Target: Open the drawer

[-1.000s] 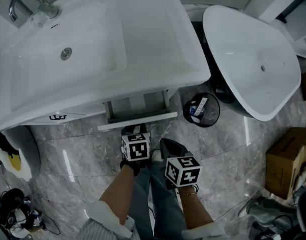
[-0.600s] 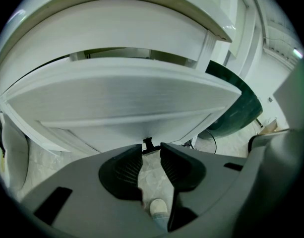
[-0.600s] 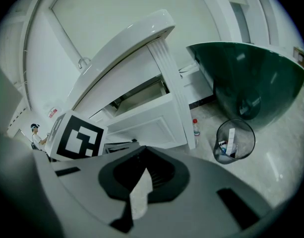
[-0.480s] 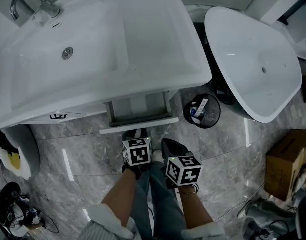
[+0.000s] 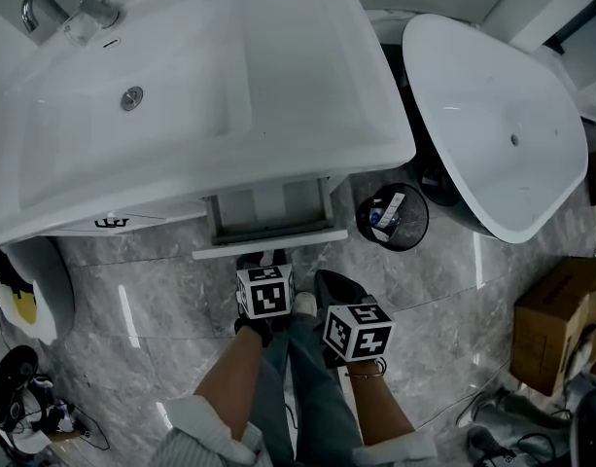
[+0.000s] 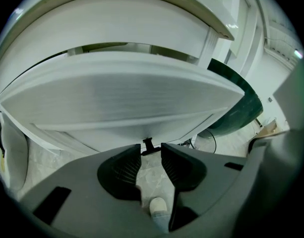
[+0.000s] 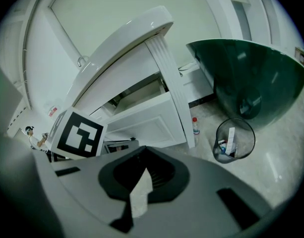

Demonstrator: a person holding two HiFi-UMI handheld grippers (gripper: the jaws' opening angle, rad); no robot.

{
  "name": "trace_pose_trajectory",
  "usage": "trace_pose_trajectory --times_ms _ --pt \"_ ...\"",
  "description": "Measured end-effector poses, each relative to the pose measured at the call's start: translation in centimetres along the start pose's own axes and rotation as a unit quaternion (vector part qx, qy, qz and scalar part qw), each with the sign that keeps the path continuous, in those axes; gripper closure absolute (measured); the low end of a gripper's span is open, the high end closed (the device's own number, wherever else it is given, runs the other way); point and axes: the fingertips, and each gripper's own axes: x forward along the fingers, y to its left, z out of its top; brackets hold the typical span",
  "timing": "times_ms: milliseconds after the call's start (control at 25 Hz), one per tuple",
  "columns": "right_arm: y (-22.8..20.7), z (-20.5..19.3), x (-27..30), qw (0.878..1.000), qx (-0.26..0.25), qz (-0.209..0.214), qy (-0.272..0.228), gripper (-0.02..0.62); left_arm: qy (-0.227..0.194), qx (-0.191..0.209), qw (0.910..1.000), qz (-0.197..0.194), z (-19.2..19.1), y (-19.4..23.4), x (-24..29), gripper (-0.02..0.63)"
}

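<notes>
Drawer (image 5: 268, 227) stands part-way out below the sink (image 5: 181, 76). Left hand-held gripper (image 6: 151, 155): jaws have just been opening and are now apart with nothing between them; the small black handle (image 6: 148, 144) sits just past the tips. Right hand-held gripper (image 7: 144, 170): jaws together, empty, clear of the drawer. Judgement: a release, pull likely finished.

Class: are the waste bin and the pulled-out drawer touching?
Apart. The right gripper view shows floor and a bottle between the waste bin and the drawer.
</notes>
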Motion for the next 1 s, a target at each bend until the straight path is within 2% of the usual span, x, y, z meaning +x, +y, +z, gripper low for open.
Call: trace_pose_trajectory --times_ms 280,480,760,1000 --pt "-1.0 -0.6 -0.1 1.000 0.005 -0.006 0.009 0.586 0.023 -0.038 0.9990 0.002 0.3 0.5 1.5 0.456" --pt "-2.2 -0.7 -0.3 1.000 0.012 -0.013 0.008 0.586 0.004 -0.030 0.9995 0.007 0.2 0.3 1.4 0.463" --pt "-1.9 -1.1 -0.4 1.000 0.020 -0.011 0.010 0.586 0.008 -0.024 0.9996 0.011 0.1 0.1 0.8 0.465" --pt "-1.9 -1.0 -0.5 1.000 0.024 -0.013 0.009 0.586 0.018 -0.033 0.9992 0.011 -0.8 0.0 0.5 0.465"
